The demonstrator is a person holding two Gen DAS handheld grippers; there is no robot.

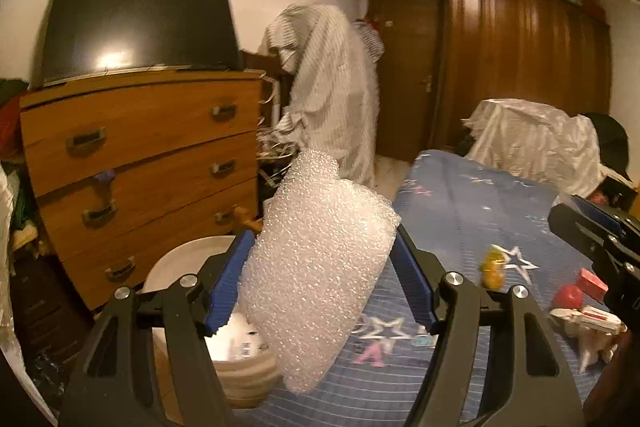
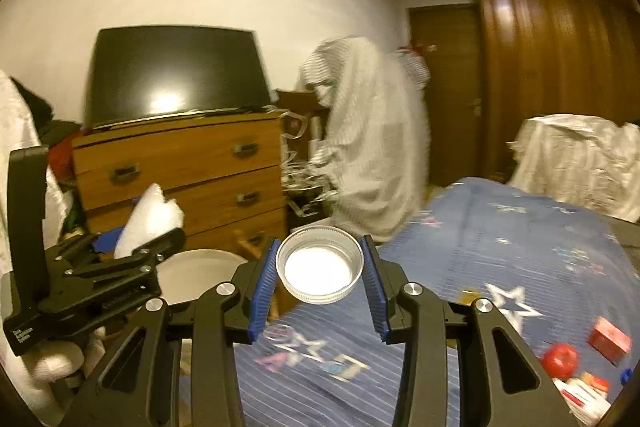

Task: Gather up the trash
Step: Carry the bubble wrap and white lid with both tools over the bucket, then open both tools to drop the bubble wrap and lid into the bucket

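Observation:
My left gripper is shut on a white wad of bubble wrap that sticks up and hangs down between its blue pads. It hovers over the bed's edge, beside a white bin on the floor. My right gripper is shut on a round metal jar lid, hollow side facing the camera. In the right wrist view the left gripper with the bubble wrap shows at the left, above the white bin. The right gripper's body enters the left wrist view at the right edge.
A blue star-patterned bedspread carries a red ball, a red box, white cartons and a yellow scrap. A wooden dresser with a dark TV stands left. A sheet-draped shape and wardrobe stand behind.

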